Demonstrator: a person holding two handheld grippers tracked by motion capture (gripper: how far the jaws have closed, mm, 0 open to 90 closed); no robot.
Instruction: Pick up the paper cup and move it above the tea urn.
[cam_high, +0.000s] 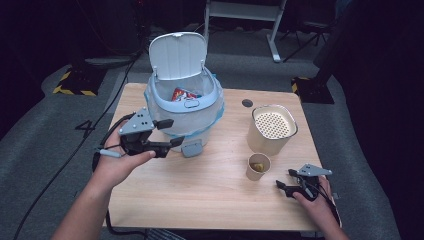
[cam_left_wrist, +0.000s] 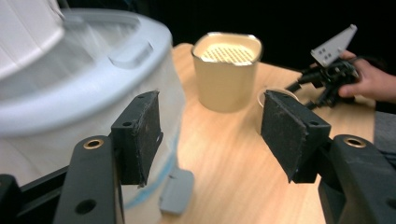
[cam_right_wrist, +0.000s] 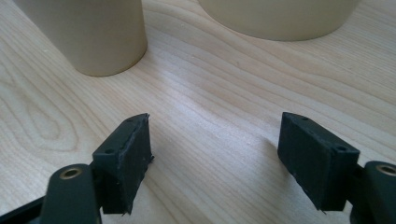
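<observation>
High view is showing the left tongs (cam_high: 168, 133) hanging open and empty beside the lidded bin (cam_high: 184, 107) on the worktop (cam_high: 200, 190), the right tongs (cam_high: 284, 179) resting open near the paper cup (cam_high: 258, 167), so I'd be approaching slowly and squarely.

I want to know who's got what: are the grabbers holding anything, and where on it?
No. The left gripper is open beside the bin, nothing between its pads. The right gripper is open over the bare table, near the cup.
</observation>
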